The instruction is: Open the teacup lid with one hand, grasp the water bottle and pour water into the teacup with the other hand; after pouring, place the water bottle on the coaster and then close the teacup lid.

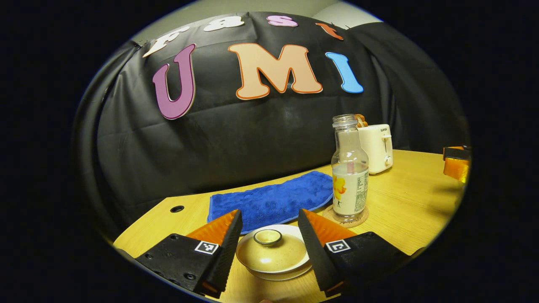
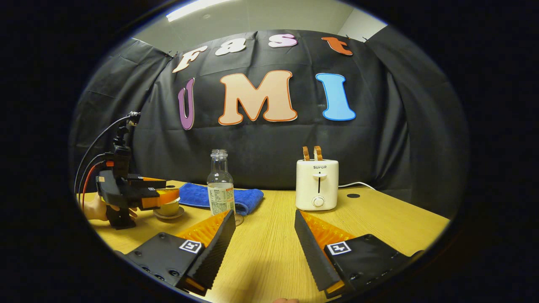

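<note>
A light wooden desk point(image 2: 269, 248) carries a folded blue towel point(image 1: 273, 201) toward its back edge. Just beside the towel, a round coaster point(image 1: 346, 217) bears the water bottle point(image 1: 349, 168). A lidded teacup point(image 1: 273, 251) stands on its saucer point(image 2: 168, 214) nearer the front, and a white toaster point(image 2: 317, 184) stands farther back.

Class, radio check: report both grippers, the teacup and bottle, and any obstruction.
Left gripper open, straddling lidded teacup. Right gripper open, empty, short of the bottle. Bottle upright on coaster, uncapped. Nothing blocking.
</note>
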A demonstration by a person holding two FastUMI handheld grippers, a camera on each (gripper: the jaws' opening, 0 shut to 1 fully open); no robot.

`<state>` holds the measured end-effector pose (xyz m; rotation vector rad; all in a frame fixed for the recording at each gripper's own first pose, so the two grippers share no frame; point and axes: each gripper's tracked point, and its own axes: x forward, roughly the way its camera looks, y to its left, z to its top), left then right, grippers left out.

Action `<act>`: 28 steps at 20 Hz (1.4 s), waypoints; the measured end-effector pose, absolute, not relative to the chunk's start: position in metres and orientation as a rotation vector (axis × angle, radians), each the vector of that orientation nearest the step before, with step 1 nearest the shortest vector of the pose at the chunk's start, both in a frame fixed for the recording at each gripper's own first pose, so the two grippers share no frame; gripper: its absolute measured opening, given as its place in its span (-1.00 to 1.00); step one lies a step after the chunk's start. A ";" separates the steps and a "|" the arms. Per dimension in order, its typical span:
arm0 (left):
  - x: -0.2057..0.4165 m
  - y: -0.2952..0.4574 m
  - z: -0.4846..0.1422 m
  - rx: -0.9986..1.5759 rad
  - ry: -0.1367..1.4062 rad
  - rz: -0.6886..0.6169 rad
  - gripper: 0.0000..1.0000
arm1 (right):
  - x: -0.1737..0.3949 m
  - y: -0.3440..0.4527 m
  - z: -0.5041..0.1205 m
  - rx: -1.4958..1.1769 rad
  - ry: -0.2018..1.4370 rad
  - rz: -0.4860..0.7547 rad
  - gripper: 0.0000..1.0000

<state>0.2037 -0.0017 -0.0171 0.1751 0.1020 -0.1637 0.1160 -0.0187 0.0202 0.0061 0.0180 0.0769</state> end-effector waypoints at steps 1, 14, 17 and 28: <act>0.204 -0.001 -0.016 0.171 0.097 -0.160 0.54 | 0.116 -0.018 0.020 0.006 0.018 0.077 0.82; 0.131 0.031 -0.001 -0.019 0.000 0.004 0.67 | 0.108 -0.017 0.021 0.005 0.016 0.056 0.82; 0.107 0.030 0.000 -0.011 0.005 0.030 0.79 | 0.103 -0.015 0.021 0.006 0.016 0.059 0.82; 0.026 0.019 0.002 -0.004 0.000 0.029 0.89 | 0.072 -0.004 0.022 0.007 0.018 0.077 0.82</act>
